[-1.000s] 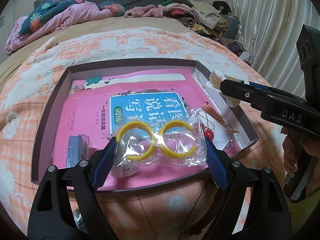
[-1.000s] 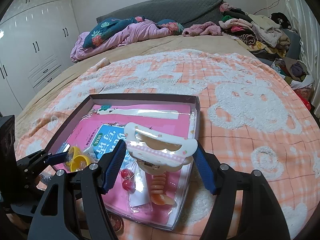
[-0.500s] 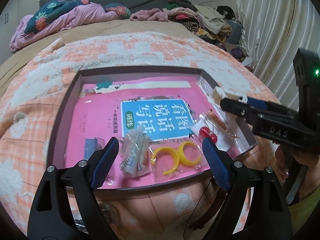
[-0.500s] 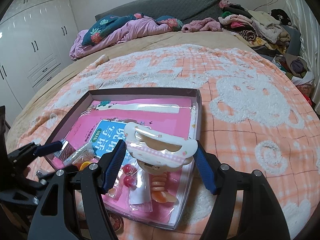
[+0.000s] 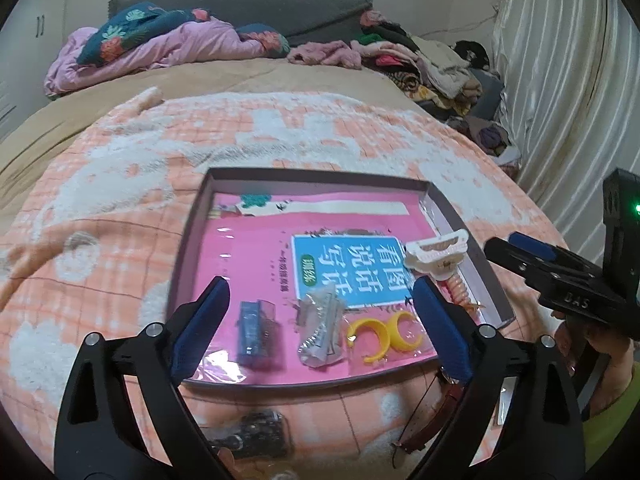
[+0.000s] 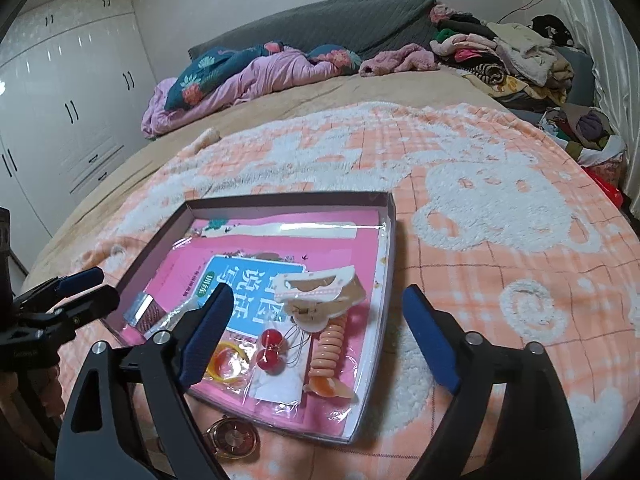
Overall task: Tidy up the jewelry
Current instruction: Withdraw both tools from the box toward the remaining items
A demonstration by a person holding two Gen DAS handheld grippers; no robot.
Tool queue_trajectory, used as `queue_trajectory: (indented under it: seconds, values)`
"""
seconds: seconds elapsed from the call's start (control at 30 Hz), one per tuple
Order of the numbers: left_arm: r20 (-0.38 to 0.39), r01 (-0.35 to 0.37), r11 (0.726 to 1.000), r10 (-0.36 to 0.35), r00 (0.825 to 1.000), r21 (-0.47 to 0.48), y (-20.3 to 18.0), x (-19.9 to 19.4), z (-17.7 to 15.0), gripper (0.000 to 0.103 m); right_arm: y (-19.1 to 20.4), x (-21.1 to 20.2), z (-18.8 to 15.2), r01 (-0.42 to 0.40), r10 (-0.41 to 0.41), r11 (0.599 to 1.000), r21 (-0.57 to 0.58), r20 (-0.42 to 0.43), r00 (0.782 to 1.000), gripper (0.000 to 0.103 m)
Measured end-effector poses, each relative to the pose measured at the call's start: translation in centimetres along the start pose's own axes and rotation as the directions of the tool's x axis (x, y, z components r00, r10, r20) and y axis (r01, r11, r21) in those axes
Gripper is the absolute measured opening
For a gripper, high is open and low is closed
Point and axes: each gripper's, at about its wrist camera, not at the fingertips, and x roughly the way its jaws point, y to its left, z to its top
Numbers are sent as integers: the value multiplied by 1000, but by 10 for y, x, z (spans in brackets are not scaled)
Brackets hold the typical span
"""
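Left gripper point(image 5: 320, 320): jaws stand wide apart and have just been opening; nothing is pinched between the blue pads, which hang above the near part of the tray.
Right gripper point(image 6: 316, 336): jaws also spread wide, having just been opening; the pads clasp nothing, and the hair claw lies free below and between them.
Tray point(image 5: 192, 248): shallow dark-walled box on the orange and white blanket point(image 5: 120, 184), lined with a pink book point(image 5: 256, 256) that carries a blue title panel.
Hair claw point(image 6: 320, 296): cream, scalloped, lying on the book at about 3 o'clock of the tray in the left wrist view, close to the right wall.
Yellow hoops point(image 5: 384, 330): two C-shaped pieces in a clear bag, at about 5 o'clock in the tray, just inside the left gripper's right finger.
Crumpled clear bag point(image 5: 322, 330): at 6 o'clock in the tray, beside the hoops.
Blue packet point(image 5: 256, 328): at 7 o'clock in the tray, left of the crumpled bag.
Red bead earrings point(image 6: 270, 346): on a white card near the tray's front, just beside the coil tie.
Coil tie point(image 6: 330, 344): peach spiral, touching the hair claw's lower end.
Watch point(image 6: 232, 438): round, rose-toned face on the blanket outside the tray's near wall.
Bed background: piled clothes point(image 6: 500, 52) at 1 o'clock, pink quilt point(image 6: 240, 80) at 11 o'clock.
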Motion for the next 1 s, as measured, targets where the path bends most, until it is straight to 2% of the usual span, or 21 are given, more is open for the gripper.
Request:
queue_trajectory:
  seconds: [0.1,0.6,1.0]
  values:
    - [15,-8,1000,8,1000,-20,5,-9,3,93,0,-8,1,13,-13,1000,-4,19,1000,90]
    - [88,-2,999,5,996,-36,10,-44,12,94,20,-65,3,45,-35,997,-64,149,988,97]
    - [136,2,999,4,991,-39,13,-71,10,94,32,-93,-7,37,-25,997,-65,183,983,97]
